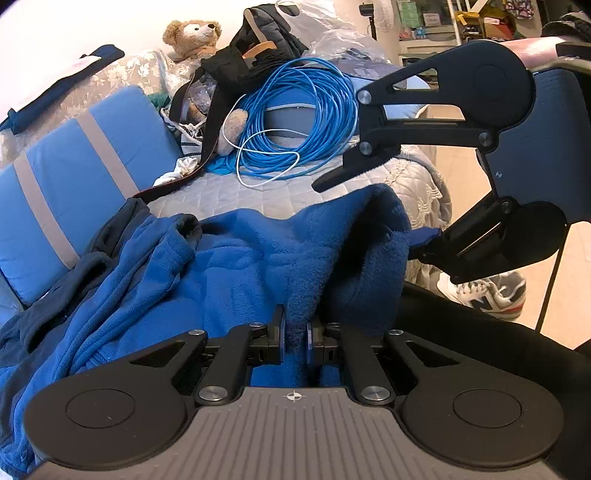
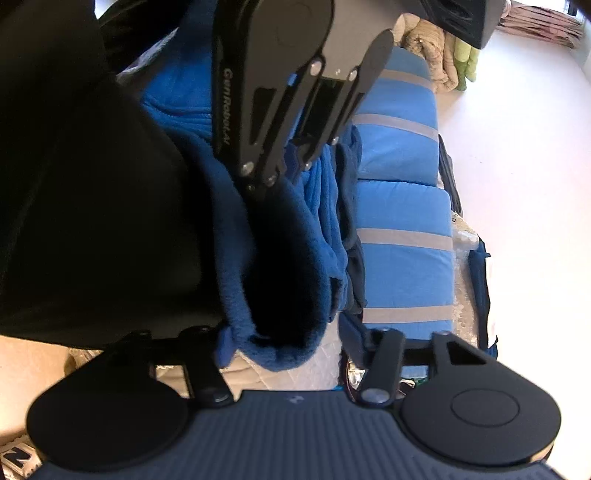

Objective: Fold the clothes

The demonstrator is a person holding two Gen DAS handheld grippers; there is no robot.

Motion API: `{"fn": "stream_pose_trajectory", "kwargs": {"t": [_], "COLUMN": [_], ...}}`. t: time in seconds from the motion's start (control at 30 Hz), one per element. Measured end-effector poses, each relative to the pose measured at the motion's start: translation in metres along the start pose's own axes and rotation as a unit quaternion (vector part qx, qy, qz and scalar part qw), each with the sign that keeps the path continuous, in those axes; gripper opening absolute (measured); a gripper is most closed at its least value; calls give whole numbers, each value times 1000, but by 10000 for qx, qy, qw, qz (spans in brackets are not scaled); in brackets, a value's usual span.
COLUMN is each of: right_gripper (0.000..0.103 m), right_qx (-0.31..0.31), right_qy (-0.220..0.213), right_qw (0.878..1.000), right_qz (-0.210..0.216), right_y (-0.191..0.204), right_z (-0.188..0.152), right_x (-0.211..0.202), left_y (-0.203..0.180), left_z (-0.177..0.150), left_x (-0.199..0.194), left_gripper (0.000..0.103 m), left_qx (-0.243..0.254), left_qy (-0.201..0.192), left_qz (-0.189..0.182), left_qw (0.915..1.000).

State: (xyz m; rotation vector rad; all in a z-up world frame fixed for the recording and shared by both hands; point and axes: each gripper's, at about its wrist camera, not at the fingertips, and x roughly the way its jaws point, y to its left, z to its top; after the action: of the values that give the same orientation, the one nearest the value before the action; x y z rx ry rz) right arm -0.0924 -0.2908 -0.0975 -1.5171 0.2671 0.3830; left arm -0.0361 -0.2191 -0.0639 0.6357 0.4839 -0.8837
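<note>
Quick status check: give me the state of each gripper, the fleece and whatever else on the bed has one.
left gripper: shut on the blue fleece garment.
right gripper: open, jaws around the garment's edge, pads not pressing.
blue fleece garment: crumpled, unfolded, one fold lifted.
blue cable: coiled, lying on the bed.
teddy bear: sitting upright at the back.
sneaker: on the floor.

One blue fleece garment (image 1: 236, 266) on the quilted bed cover (image 1: 266, 192), one coil of blue cable (image 1: 295, 122) behind the garment, two teddy bears (image 1: 192, 35) beyond it, one sneaker (image 1: 487, 295) right of it, two grippers (image 1: 295, 332) at it.
</note>
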Motion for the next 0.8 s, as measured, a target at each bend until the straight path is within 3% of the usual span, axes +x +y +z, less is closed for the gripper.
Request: {"fn": "stream_pose_trajectory", "kwargs": {"t": [0.23, 0.3, 0.4, 0.47, 0.57, 0.8], "right_gripper": [49, 31, 20, 18, 17, 16], "right_qx": [43, 48, 73, 88, 109, 67], "right_qy": [78, 100, 81, 40, -19, -181], "right_qw": [9999, 9999, 9998, 9998, 9998, 9998], "right_qz": [73, 116, 159, 170, 175, 48], "right_y": [-1, -2, -4, -9, -22, -68], "right_z": [3, 4, 5, 5, 6, 17], "right_x": [2, 2, 1, 1, 2, 13], "left_y": [-1, 1, 7, 13, 24, 37], "left_z": [-1, -1, -1, -2, -6, -29], "left_x": [0, 0, -1, -4, -23, -81], "left_gripper": [9, 10, 14, 33, 53, 65], "left_qx": [-23, -72, -289, -498, -777, -1023], "left_qy": [24, 15, 33, 43, -182, -523], "left_qz": [67, 56, 82, 149, 345, 764], "left_qw": [10000, 10000, 9995, 9986, 9962, 9904]}}
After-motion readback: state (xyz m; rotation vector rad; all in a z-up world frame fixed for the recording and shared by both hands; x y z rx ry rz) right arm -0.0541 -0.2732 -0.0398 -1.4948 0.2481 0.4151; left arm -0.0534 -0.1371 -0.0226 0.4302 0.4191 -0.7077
